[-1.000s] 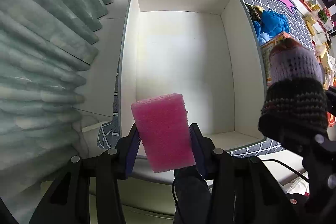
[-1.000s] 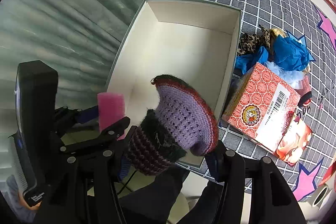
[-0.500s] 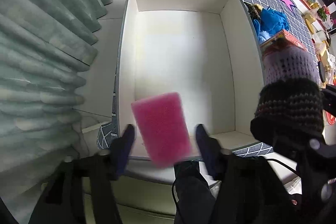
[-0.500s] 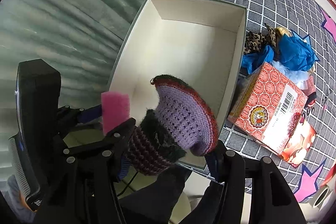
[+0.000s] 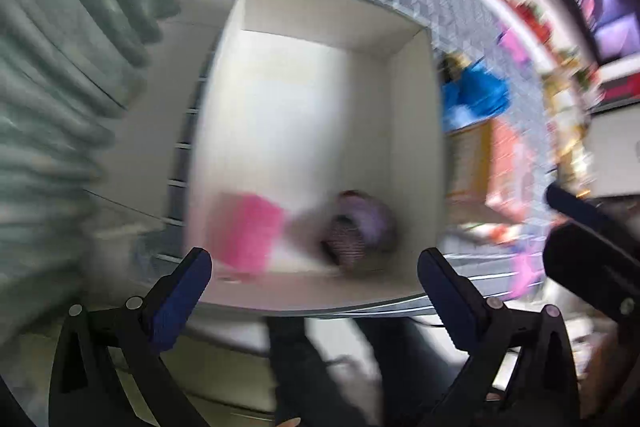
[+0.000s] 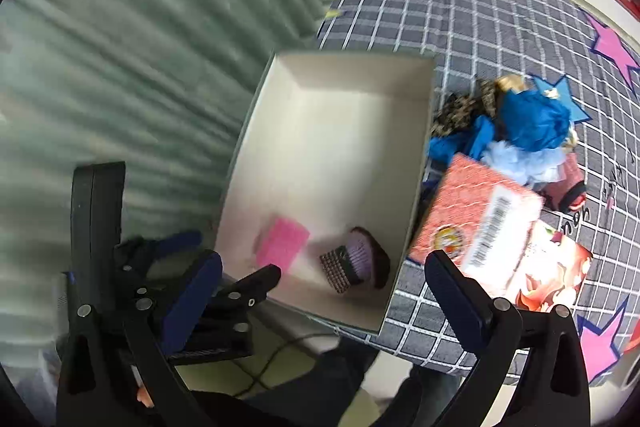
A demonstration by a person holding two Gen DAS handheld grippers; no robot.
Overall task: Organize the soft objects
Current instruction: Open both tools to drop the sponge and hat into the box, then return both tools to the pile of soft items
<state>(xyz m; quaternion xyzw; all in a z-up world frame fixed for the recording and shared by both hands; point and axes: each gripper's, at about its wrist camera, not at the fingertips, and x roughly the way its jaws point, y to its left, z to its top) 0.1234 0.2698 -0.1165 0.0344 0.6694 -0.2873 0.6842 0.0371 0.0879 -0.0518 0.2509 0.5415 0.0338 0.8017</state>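
Note:
A pink sponge (image 6: 282, 242) and a purple-and-dark knitted hat (image 6: 358, 263) lie in the near end of the white open box (image 6: 332, 151). In the blurred left wrist view the sponge (image 5: 246, 231) and hat (image 5: 360, 227) show in the same box (image 5: 316, 107). My left gripper (image 5: 314, 287) is open and empty above the box's near edge. My right gripper (image 6: 324, 291) is open and empty, above the box's near rim. The left gripper body (image 6: 160, 267) shows to the left.
To the right of the box, on the grey checked cloth (image 6: 460, 11), lie a red printed carton (image 6: 480, 223), blue fabric and plastic (image 6: 528, 131) and a leopard-print cloth (image 6: 456, 111). A green curtain (image 6: 140, 47) hangs at the left.
Both grippers opened. The pink sponge and the knitted hat dropped into the near end of the box. Both grippers pulled back and up from it.

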